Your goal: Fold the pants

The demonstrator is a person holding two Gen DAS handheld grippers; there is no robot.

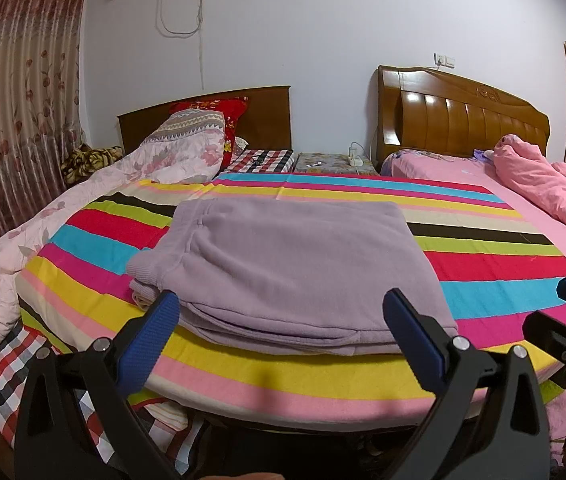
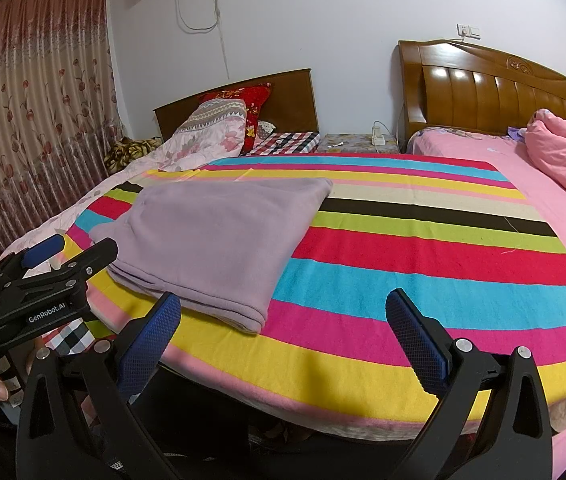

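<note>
The lilac fleece pants (image 1: 283, 268) lie folded in a flat stack on the striped blanket (image 1: 503, 264); they also show in the right wrist view (image 2: 215, 240). My left gripper (image 1: 283, 300) is open and empty, its blue fingertips spread at the near edge of the stack, just short of it. My right gripper (image 2: 283, 304) is open and empty, held over the blanket's front edge to the right of the pants. The left gripper (image 2: 55, 252) also shows at the left of the right wrist view.
The striped blanket (image 2: 423, 248) covers two beds pushed together. A floral quilt (image 1: 83, 208) lies at the left, a pink quilt (image 1: 543, 176) at the far right. Wooden headboards (image 1: 463, 116) and a small nightstand (image 1: 331, 162) stand at the back wall. Curtains (image 1: 15, 120) hang left.
</note>
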